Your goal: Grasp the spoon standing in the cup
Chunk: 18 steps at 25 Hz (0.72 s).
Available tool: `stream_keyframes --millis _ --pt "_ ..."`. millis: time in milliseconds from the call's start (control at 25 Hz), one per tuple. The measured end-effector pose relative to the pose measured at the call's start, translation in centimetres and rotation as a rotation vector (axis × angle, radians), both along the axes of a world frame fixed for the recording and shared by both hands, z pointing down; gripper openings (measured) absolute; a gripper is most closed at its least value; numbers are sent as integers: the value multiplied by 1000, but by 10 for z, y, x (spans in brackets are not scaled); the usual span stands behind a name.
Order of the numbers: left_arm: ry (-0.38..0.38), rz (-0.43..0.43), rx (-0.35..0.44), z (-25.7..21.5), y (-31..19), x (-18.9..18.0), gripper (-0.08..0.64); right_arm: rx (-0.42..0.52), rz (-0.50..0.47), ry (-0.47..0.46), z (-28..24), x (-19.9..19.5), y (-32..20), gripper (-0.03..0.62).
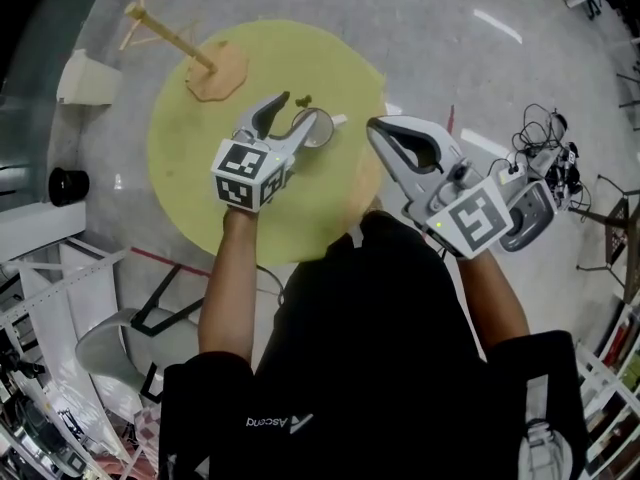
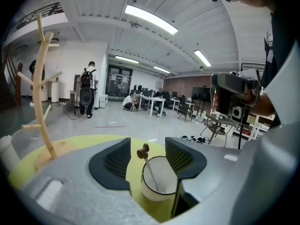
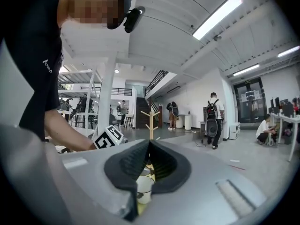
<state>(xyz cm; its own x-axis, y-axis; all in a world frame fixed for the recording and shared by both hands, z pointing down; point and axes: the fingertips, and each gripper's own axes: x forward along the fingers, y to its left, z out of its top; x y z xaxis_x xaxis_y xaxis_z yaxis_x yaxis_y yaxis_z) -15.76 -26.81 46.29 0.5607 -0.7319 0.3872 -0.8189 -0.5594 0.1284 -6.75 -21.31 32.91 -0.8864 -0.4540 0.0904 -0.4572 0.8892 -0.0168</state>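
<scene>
**Status.** L gripper: jaws at full spread, nothing held. The spoon stands tilted in the cup on the yellow table, between and just ahead of the L pads, touching neither. R gripper: jaws closed together, empty, held off to the side.

**Faults, judged from this position:**
- Approach too low: a jaw probably strikes the cup rim and tips or shoves the cup.
- Closure off-centre: one pad meets the thin stem first and the spoon swings round the rim, out of the grip.
- Lift w/ tilted grip: the cup may drag along.
</scene>
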Motion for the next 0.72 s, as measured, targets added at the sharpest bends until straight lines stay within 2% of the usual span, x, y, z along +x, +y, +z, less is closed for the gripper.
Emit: stream_keyframes --millis 240,320,560,720 --pt "-36 19 -96 34 -20 6 216 -26 5 17 11 16 -20 3" --pt "-41 27 -112 40 -21 9 178 -31 10 18 14 21 -25 3" --pt "-35 49 -112 41 -19 16 55 -35 7 12 17 25 -33 3" --pt "-40 28 -99 37 -17 16 52 -38 -7 11 17 24 -33 3"
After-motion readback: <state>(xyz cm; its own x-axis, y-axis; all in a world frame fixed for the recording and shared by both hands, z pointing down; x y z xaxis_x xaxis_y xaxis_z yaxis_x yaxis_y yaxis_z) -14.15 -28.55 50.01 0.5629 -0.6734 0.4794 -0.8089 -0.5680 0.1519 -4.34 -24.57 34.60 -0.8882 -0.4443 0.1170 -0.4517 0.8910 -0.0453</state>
